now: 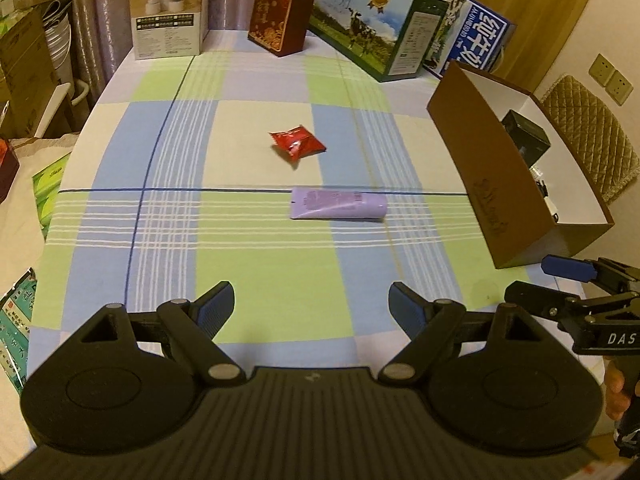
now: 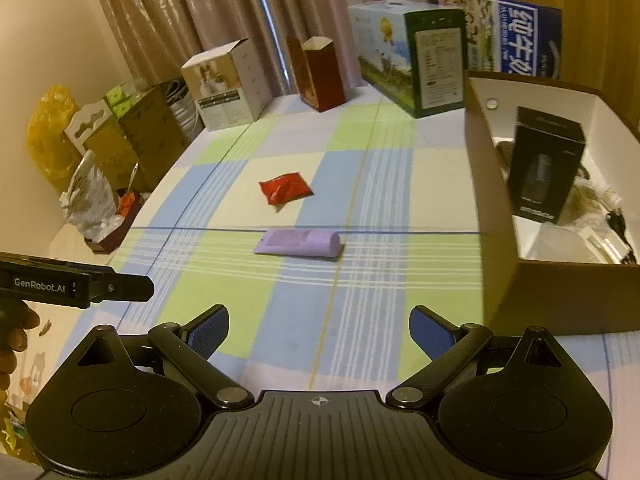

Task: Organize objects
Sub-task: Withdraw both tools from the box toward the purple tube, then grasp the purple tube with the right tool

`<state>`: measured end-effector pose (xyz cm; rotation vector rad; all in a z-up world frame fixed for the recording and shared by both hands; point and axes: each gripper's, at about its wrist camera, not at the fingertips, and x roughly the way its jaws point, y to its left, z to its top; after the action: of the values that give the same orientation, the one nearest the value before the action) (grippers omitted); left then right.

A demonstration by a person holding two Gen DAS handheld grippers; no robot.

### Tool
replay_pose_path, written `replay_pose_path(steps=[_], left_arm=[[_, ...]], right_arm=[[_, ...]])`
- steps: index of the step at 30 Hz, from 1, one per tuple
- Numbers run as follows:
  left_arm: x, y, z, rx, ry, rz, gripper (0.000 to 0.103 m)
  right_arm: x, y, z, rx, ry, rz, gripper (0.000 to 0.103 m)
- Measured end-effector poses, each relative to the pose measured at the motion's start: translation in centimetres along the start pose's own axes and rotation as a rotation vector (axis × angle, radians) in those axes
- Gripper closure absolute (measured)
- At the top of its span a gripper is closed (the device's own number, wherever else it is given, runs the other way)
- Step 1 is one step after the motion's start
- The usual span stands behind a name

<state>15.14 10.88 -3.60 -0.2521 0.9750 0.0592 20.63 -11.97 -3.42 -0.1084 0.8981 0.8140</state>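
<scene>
- The left gripper [image 1: 311,307] is hovering over the near edge of the checked tablecloth [image 1: 168,216], angled down, its blue-padded jaws standing wide apart with nothing between them.
- The right gripper [image 2: 319,330] is hanging just to the near side of the brown cardboard box [image 2: 560,292], also tilted down, jaws spread and empty; fingers [image 1: 614,394] of the person's hand are wrapping its handle.
- The brown cardboard box is sitting open-topped, with a black carton [image 2: 544,168] standing tilted inside among small items too blurred to name.
- The purple tube [image 1: 338,204] is lying flat on the cloth, to the left of the brown box and apart from it.
- The red sachet [image 1: 297,144] is lying just beyond the tube, farther from the box's near corner.
</scene>
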Motion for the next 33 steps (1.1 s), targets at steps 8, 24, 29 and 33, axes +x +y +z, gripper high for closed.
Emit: replay_pose_path(steps=[8,24,29,33], left_arm=[[1.9,2.2,0.1,-0.027,0.026,0.027,0.022],[8.0,4.7,2.2,-0.041,0.095,0.056,0.022],[9.5,5.1,2.8,-0.043,0.112,0.06,0.022],[10.5,5.5,3.0,-0.043,0.128,0.067,0.022]], right_arm=[[4.4,1.4,0.5,-0.053,0.045,0.017,0.009],[12.9,1.8,4.8,-0.246,0.073,0.012,0.027],[15.7,2.3,5.4,-0.361,0.104,-0.015,0.033],[17.6,2.7,5.2,-0.446,0.136,-0.012,0.036]])
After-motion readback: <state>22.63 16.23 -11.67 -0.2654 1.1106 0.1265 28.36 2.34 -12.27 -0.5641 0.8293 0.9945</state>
